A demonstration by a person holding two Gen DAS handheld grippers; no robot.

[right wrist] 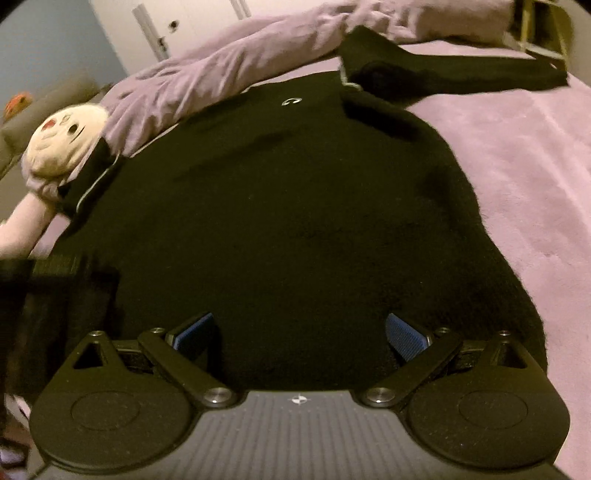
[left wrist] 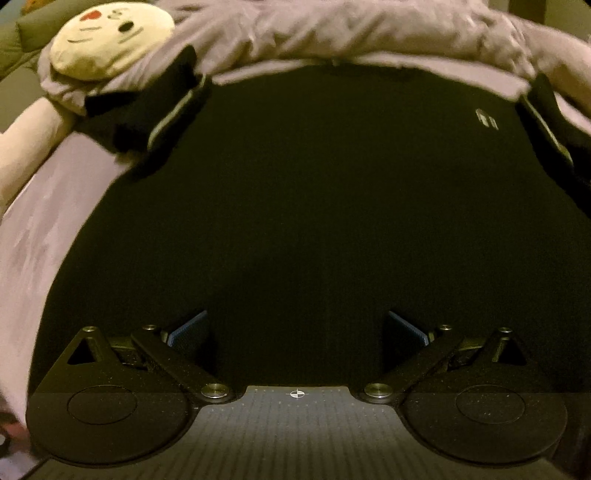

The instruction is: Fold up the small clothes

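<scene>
A black long-sleeved top (left wrist: 295, 192) lies spread flat on a lilac bed cover (left wrist: 55, 229), neck end far from me, with a small pale logo (left wrist: 487, 119) near its far right. Its left sleeve (left wrist: 162, 110) is bunched by the plush toy; its right sleeve (right wrist: 454, 74) stretches away to the far right. My left gripper (left wrist: 297, 332) is open and empty, low over the near hem. My right gripper (right wrist: 299, 338) is open and empty over the near hem (right wrist: 295, 288), and the left gripper's dark body (right wrist: 48, 295) shows at its left.
A cream plush toy (left wrist: 110, 37) with a drawn face lies at the far left, also in the right wrist view (right wrist: 62, 140). A rumpled lilac duvet (left wrist: 351, 33) runs along the far side. A white door (right wrist: 177, 26) stands behind the bed.
</scene>
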